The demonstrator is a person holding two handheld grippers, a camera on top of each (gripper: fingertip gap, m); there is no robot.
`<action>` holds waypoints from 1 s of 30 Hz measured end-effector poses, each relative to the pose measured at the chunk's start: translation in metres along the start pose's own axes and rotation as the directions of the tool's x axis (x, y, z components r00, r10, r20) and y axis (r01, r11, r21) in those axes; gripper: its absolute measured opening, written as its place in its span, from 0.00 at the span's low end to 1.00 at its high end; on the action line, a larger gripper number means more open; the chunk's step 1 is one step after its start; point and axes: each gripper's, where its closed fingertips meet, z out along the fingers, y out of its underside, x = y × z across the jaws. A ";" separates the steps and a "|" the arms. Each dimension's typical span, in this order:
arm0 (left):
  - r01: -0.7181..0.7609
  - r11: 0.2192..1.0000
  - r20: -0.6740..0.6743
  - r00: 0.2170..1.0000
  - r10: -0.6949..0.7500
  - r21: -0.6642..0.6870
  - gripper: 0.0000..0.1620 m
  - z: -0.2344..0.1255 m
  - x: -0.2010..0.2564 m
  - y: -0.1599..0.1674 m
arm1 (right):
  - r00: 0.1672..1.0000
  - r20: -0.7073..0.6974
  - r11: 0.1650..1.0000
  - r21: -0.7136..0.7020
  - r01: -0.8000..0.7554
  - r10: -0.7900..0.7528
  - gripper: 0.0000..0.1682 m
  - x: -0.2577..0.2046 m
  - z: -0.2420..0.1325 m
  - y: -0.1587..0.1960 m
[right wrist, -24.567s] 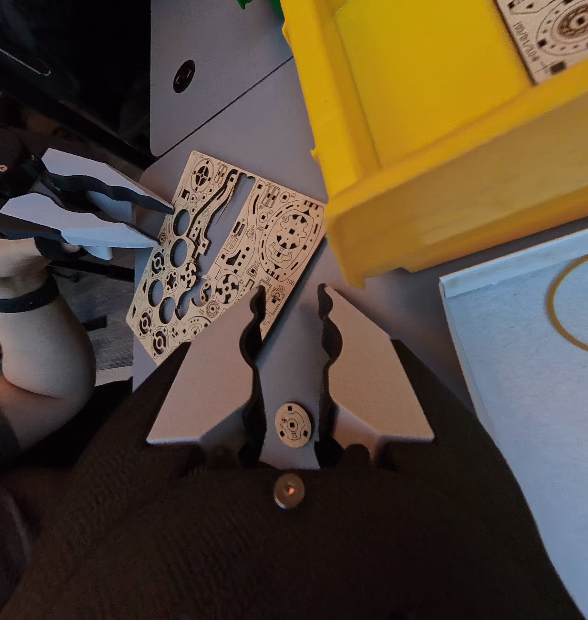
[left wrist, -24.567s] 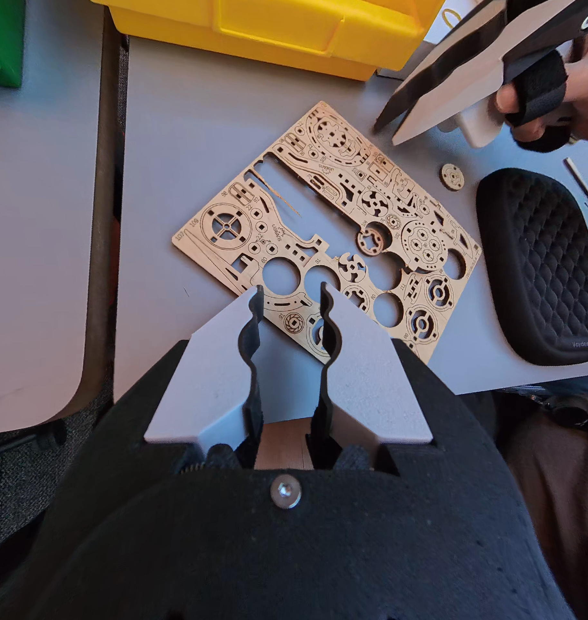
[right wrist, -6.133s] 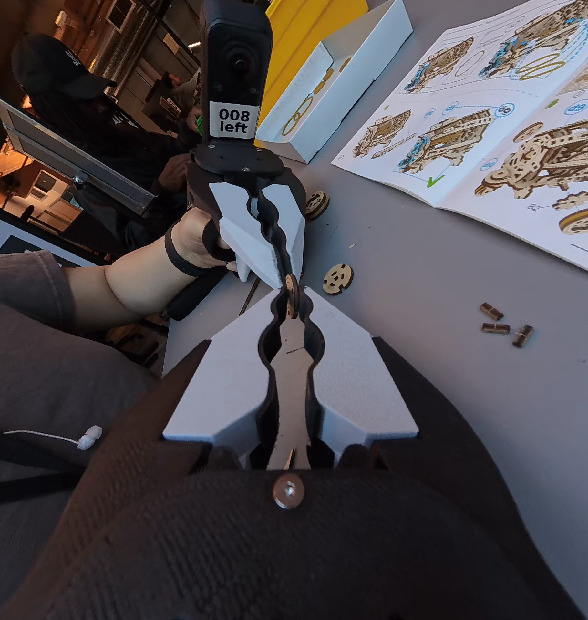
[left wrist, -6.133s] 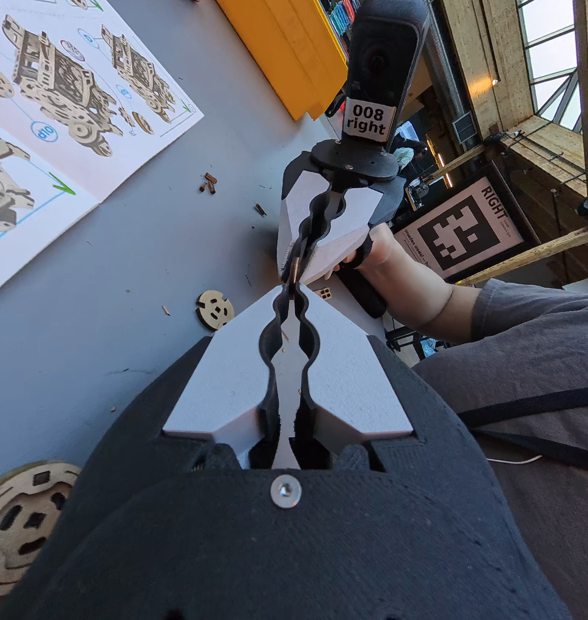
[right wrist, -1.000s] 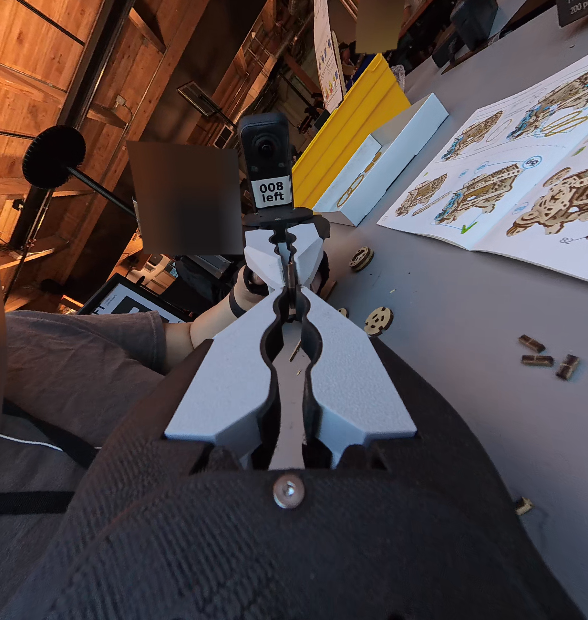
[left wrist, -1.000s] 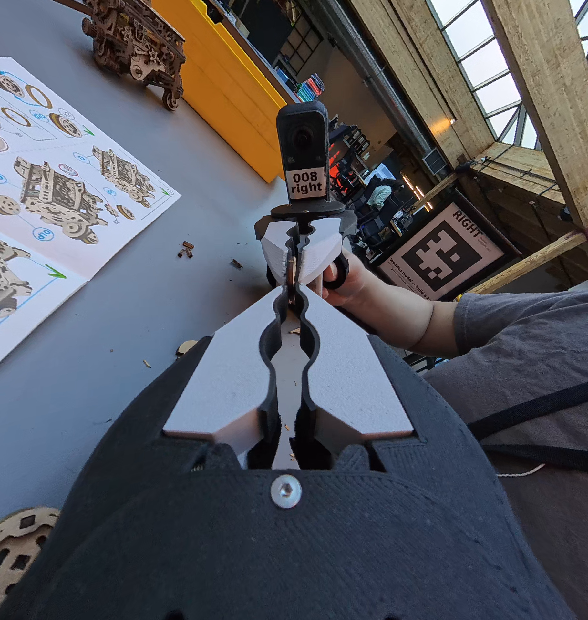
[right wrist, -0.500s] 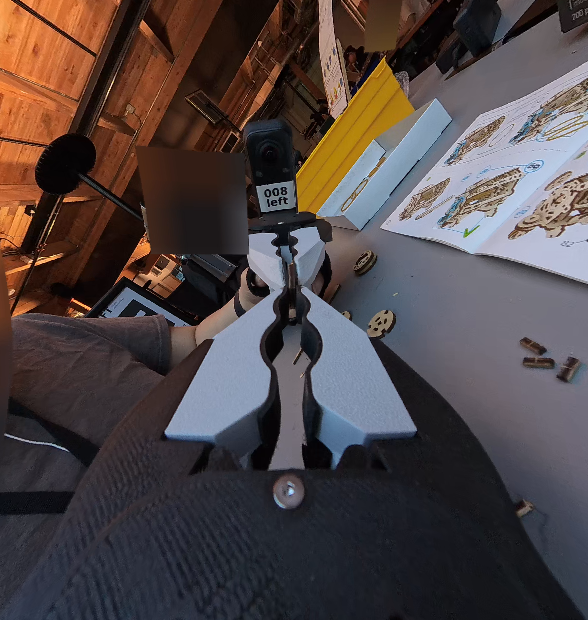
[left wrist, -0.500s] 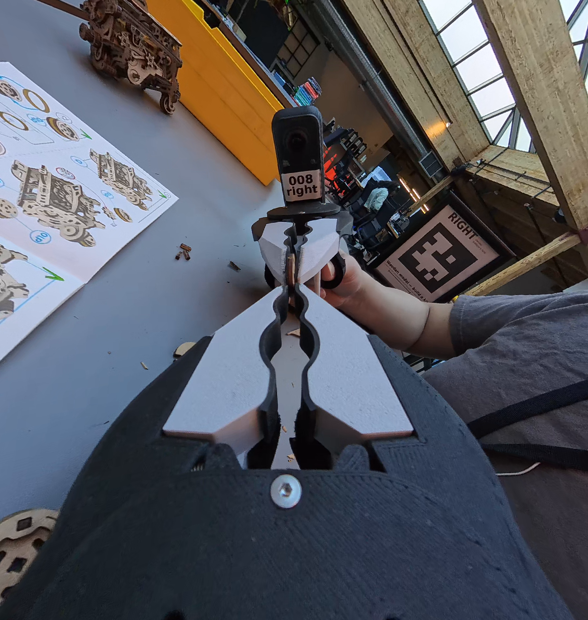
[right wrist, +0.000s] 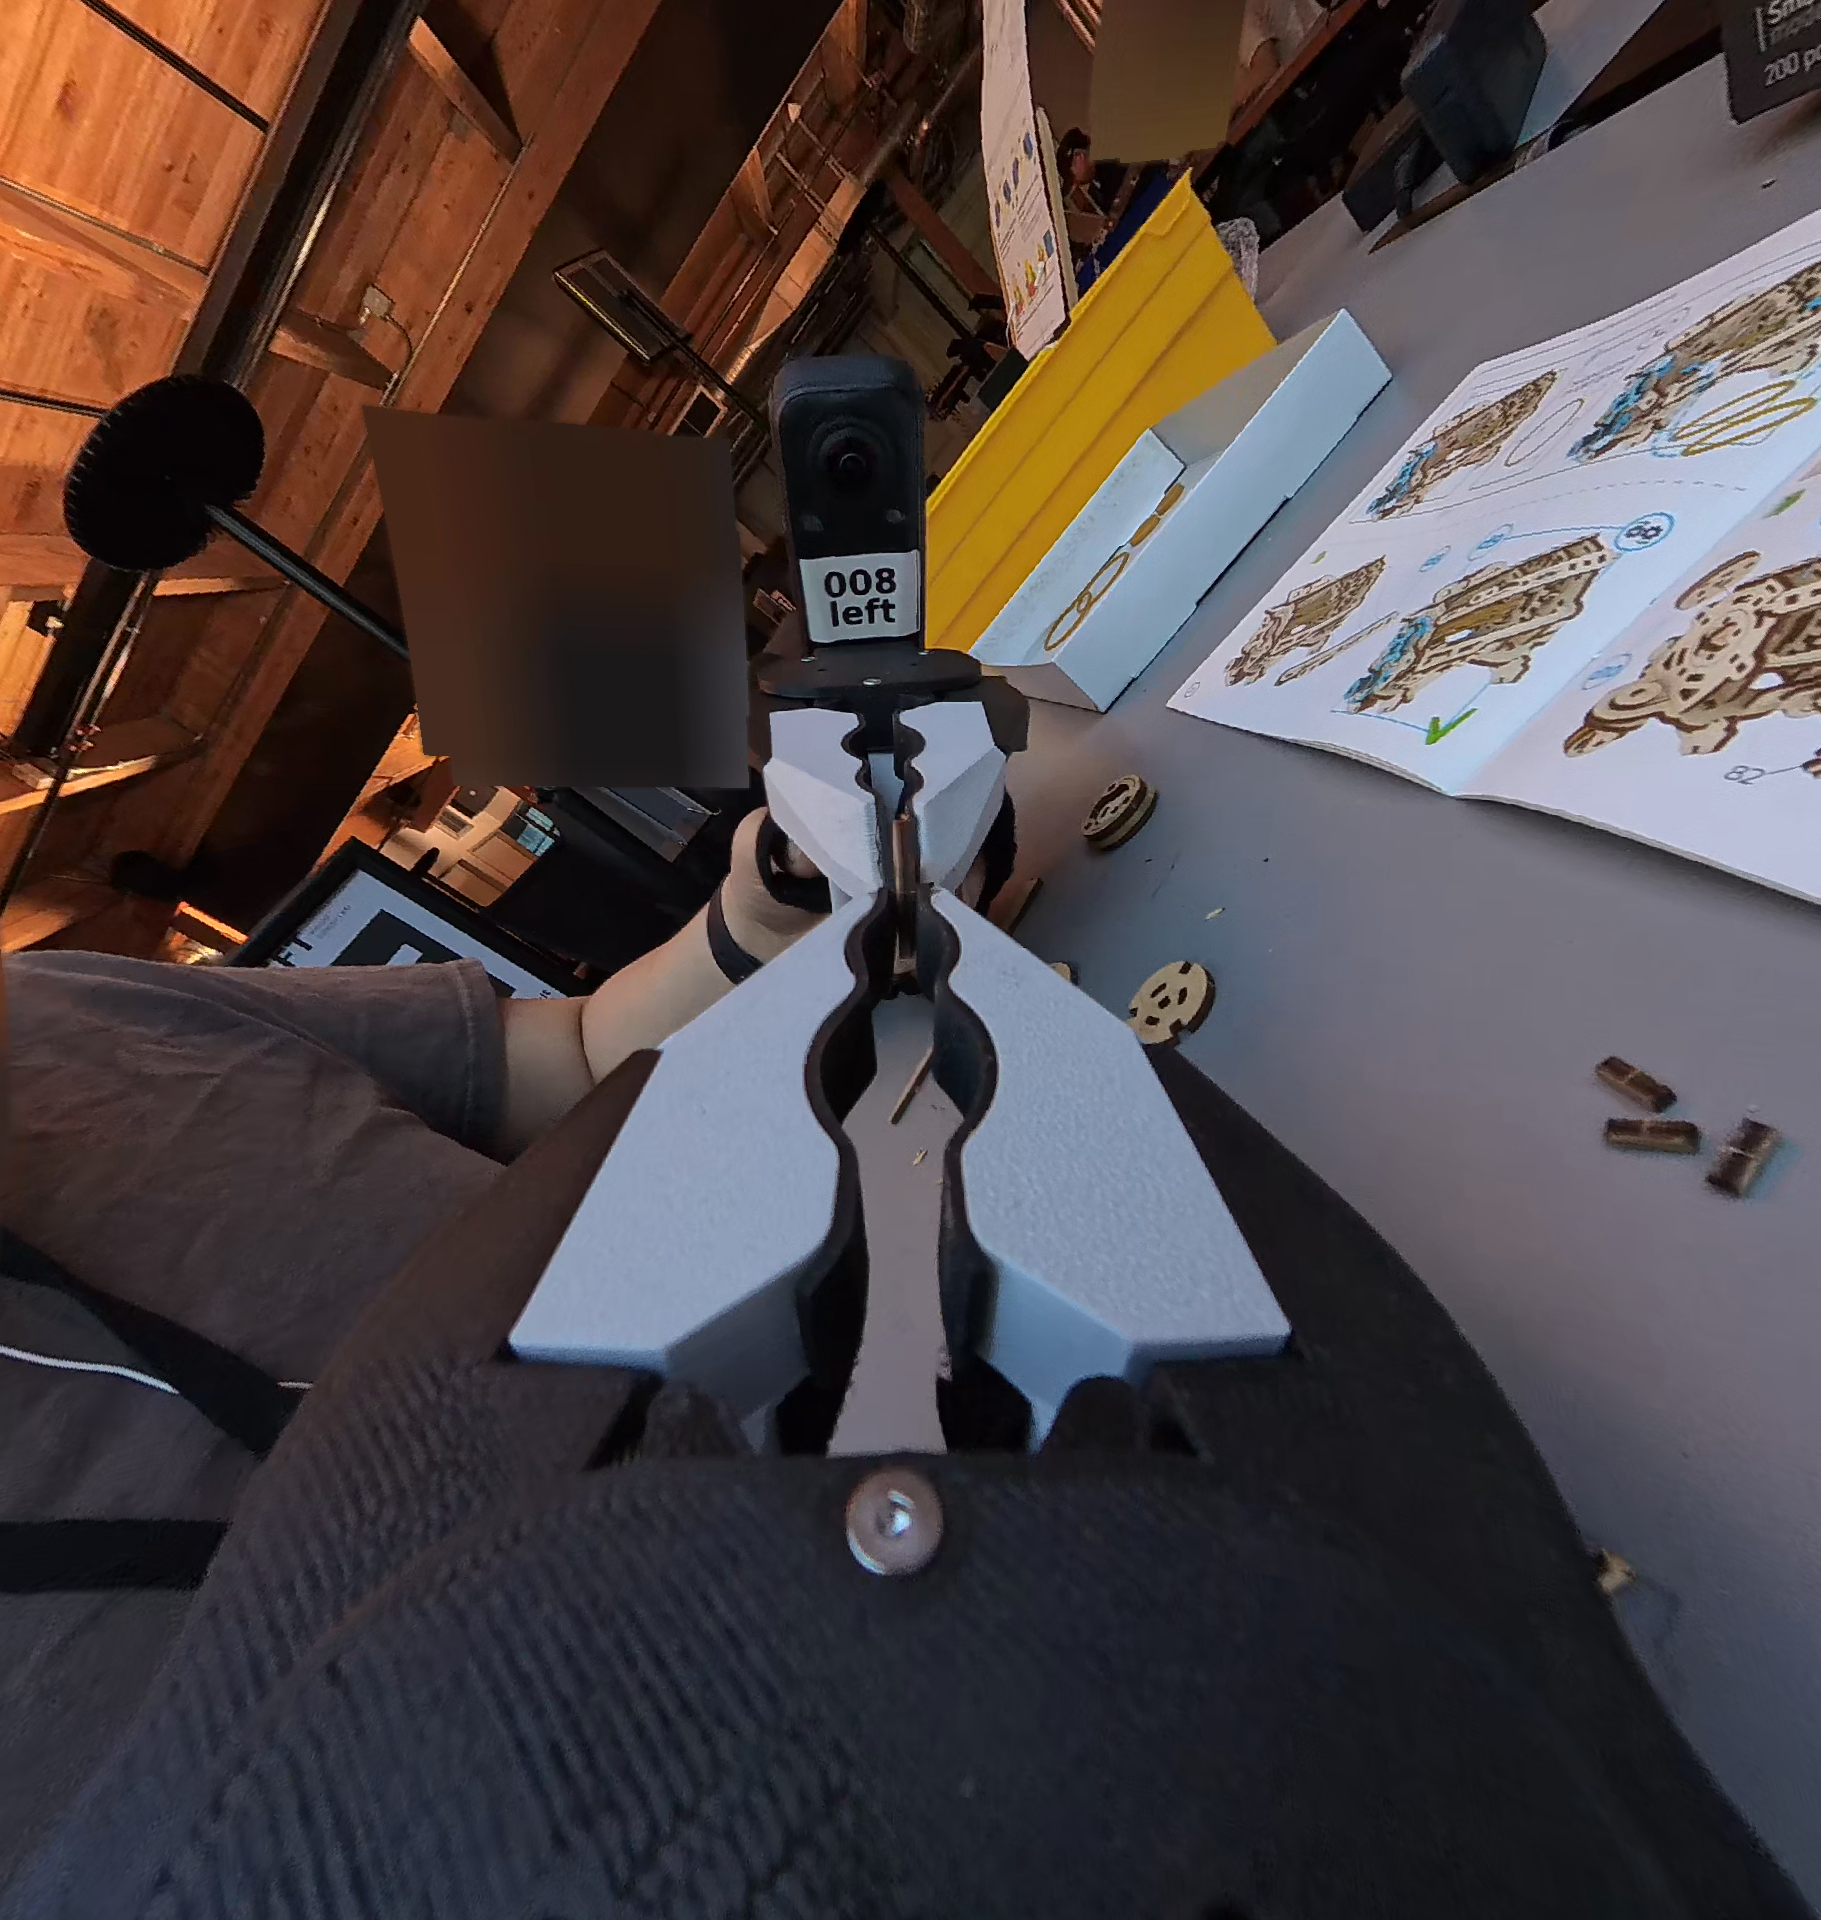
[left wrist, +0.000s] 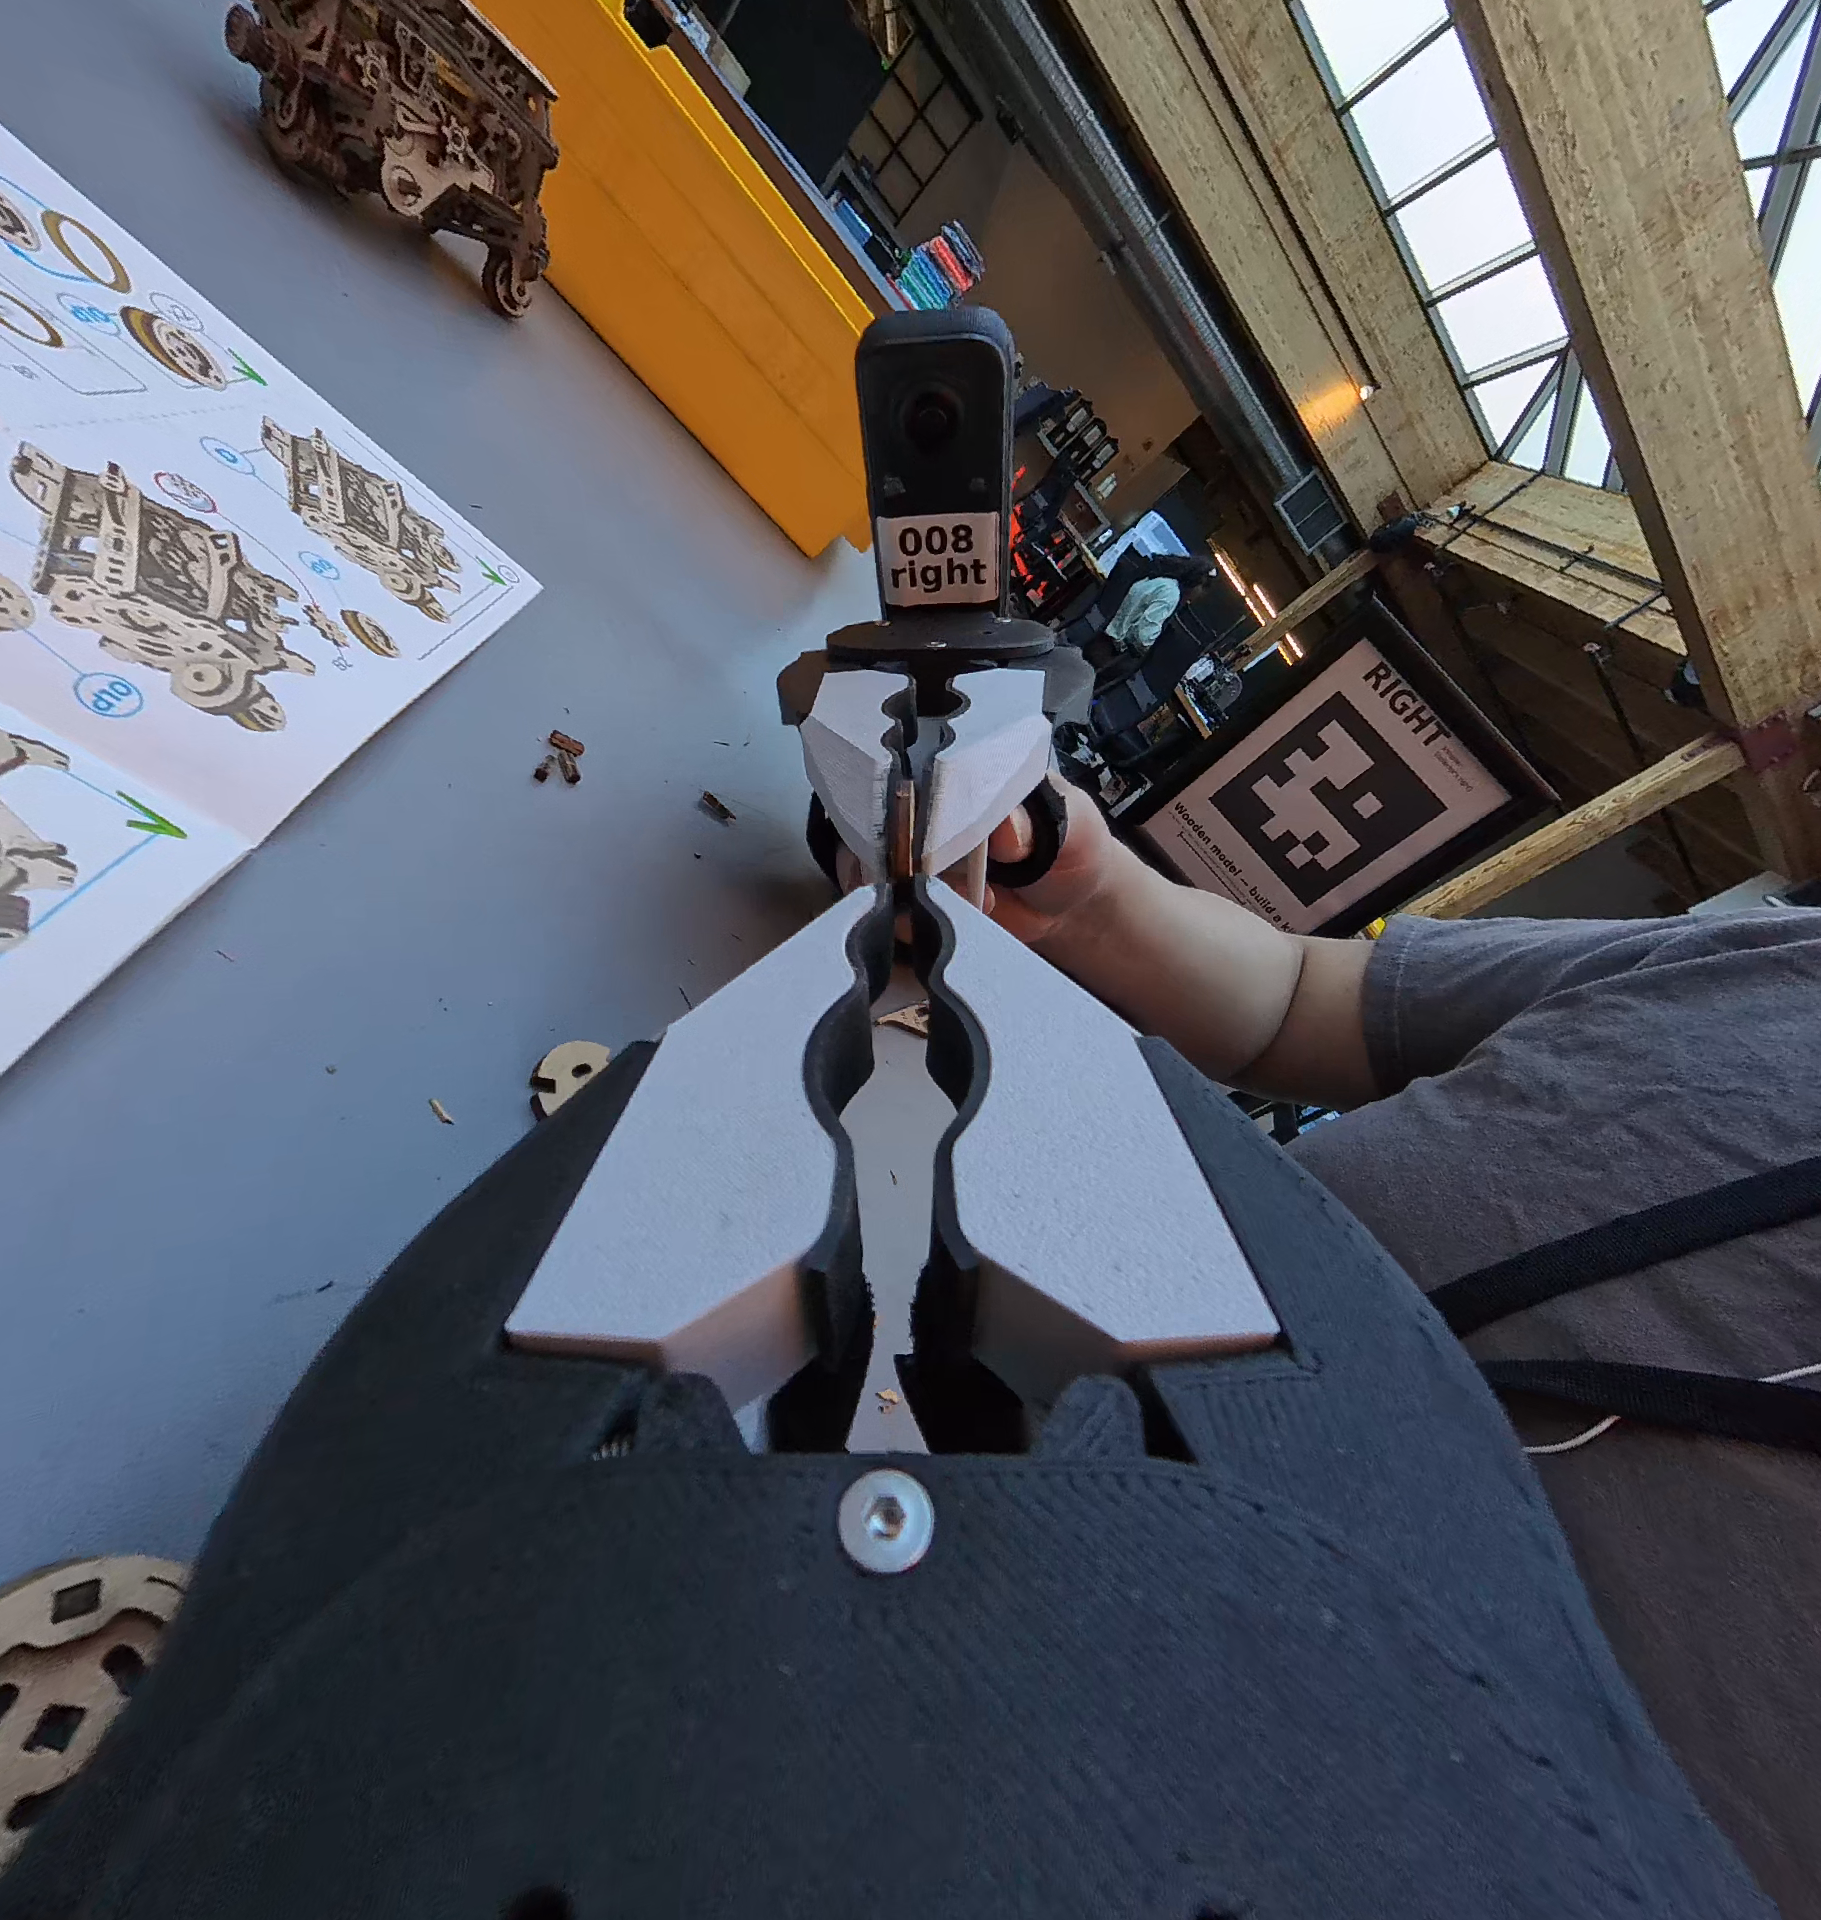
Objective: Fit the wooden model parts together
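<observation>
Left hand-held gripper [left wrist: 901,899] and right hand-held gripper [right wrist: 898,914] meet tip to tip above desk [left wrist: 386,935]. Each pinches a thin wooden disc [left wrist: 902,831] edge-on; discs touching.

The left two-finger gripper with grey fingers and black body [left wrist: 903,902] and the right two-finger gripper of the same grey and black build [right wrist: 901,914] point at each other, tip to tip, above the table. On both, the fingers are pressed close together at the tips. A bare hand [left wrist: 1051,862] holds the right one's handle.
</observation>
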 end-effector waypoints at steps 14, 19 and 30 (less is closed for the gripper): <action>0.020 0.996 0.026 1.000 -0.018 -0.081 0.00 0.002 -0.006 0.014 | 0.996 -0.064 0.996 -0.078 0.051 -0.056 0.01 0.007 0.002 0.009; 0.016 0.995 0.046 0.999 -0.011 -0.102 0.00 0.001 -0.009 0.017 | 0.995 -0.080 0.992 -0.109 0.057 -0.066 0.01 0.010 0.003 0.013; 0.064 0.995 0.108 0.993 -0.055 -0.080 0.00 0.002 -0.021 0.022 | 0.980 -0.172 0.985 -0.155 0.076 -0.103 0.02 0.024 0.003 0.018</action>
